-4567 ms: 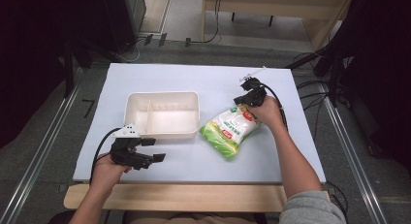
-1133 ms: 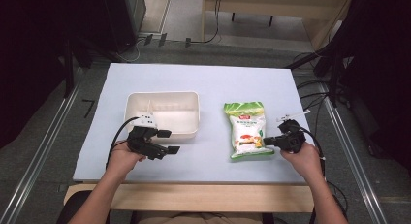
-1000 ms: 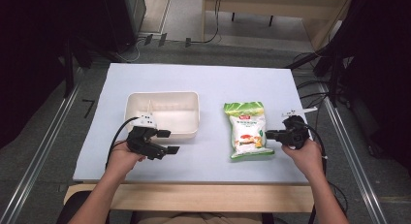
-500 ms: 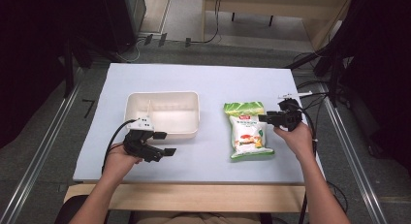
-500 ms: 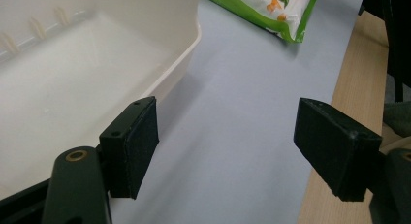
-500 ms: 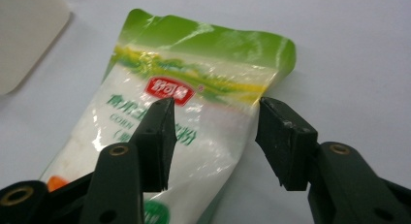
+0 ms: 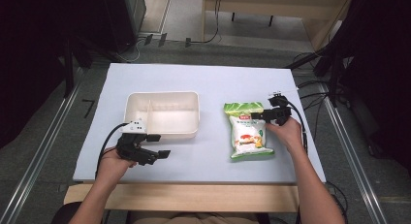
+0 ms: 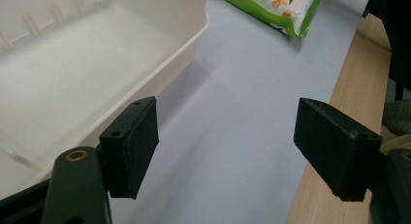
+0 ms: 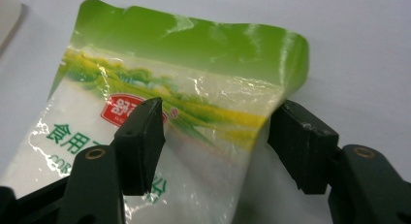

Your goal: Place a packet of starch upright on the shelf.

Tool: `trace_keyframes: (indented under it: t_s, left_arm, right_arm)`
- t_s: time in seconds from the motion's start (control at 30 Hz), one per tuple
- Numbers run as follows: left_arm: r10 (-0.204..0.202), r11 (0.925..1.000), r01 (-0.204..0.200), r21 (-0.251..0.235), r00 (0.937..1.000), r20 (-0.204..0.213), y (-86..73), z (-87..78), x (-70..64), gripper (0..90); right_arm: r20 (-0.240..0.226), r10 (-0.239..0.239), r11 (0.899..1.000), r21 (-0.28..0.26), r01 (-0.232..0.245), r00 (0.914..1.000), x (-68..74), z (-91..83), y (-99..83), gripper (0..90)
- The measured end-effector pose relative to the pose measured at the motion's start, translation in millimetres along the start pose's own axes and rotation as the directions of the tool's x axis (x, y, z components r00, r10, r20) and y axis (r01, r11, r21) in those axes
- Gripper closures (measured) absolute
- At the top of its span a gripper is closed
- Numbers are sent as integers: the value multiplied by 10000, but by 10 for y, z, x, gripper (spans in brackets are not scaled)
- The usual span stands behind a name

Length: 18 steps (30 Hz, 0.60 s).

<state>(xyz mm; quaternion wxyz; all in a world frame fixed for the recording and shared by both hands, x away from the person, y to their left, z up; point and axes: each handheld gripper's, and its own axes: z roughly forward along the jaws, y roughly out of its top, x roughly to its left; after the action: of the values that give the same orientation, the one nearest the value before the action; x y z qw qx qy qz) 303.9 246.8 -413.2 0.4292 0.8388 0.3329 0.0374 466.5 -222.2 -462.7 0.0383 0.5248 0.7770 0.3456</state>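
On the table (image 7: 203,78): tray (image 7: 163,113) at left, snack bag (image 7: 246,132) to its right, well apart. Left gripper (image 7: 154,145) just before the tray's near rim; right gripper (image 7: 259,116) at the bag's far right corner.

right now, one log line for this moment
right gripper: open, jaws astride bag upper corner | left gripper: open, idle by tray

the right tool (image 9: 215,141) straddles the upper edge of a green and white snack bag (image 9: 160,122), jaws apart, lying on the pale desk (image 9: 349,49).
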Motion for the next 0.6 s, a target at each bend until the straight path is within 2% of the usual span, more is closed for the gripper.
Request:
trace_keyframes:
  t_s: [0.17, 0.27, 0.3, 0.33, 0.37, 0.43, 0.57, 0.6]
  left_arm:
    - [-118, 9999, 116, -104, 9997, -206, -49, -84, -2, 252]
    - [-164, 9997, 160, -160, 9995, -264, -77, -121, -12, 252]
    - [-191, 9997, 186, -176, 9993, -306, -87, -129, -15, 252]
    - [-191, 9997, 186, -150, 9993, -336, -93, -139, -14, 252]
    - [-213, 9997, 207, -142, 9990, -382, -98, -147, -15, 252]
    - [-262, 9994, 253, -220, 9989, -377, -106, -157, -14, 252]
    - [-261, 9994, 253, -220, 9989, -391, -109, -160, -11, 252]
    - [-278, 9994, 269, -234, 9989, -384, -108, -156, -14, 252]
  right_arm:
    - [-416, 198, 9998, 76, -195, 9989, 32, 102, 37, 374]
    - [-550, -39, 9999, 166, 48, 9985, 76, 131, 57, 377]
    - [-602, -111, 9998, 181, 122, 9981, 88, 138, 61, 419]
    - [-1014, -137, 9994, 286, 167, 9947, 92, 146, 70, 533]
    - [-1585, -42, 9989, 444, 113, 9873, 99, 167, 73, 527]
    - [-1313, -575, 9961, 590, 657, 9897, 156, 179, 89, 608]
    - [-1342, -935, 9931, 583, 1020, 9865, 169, 154, 97, 787]
    - [-1413, -995, 9929, 501, 1075, 9850, 160, 148, 93, 801]
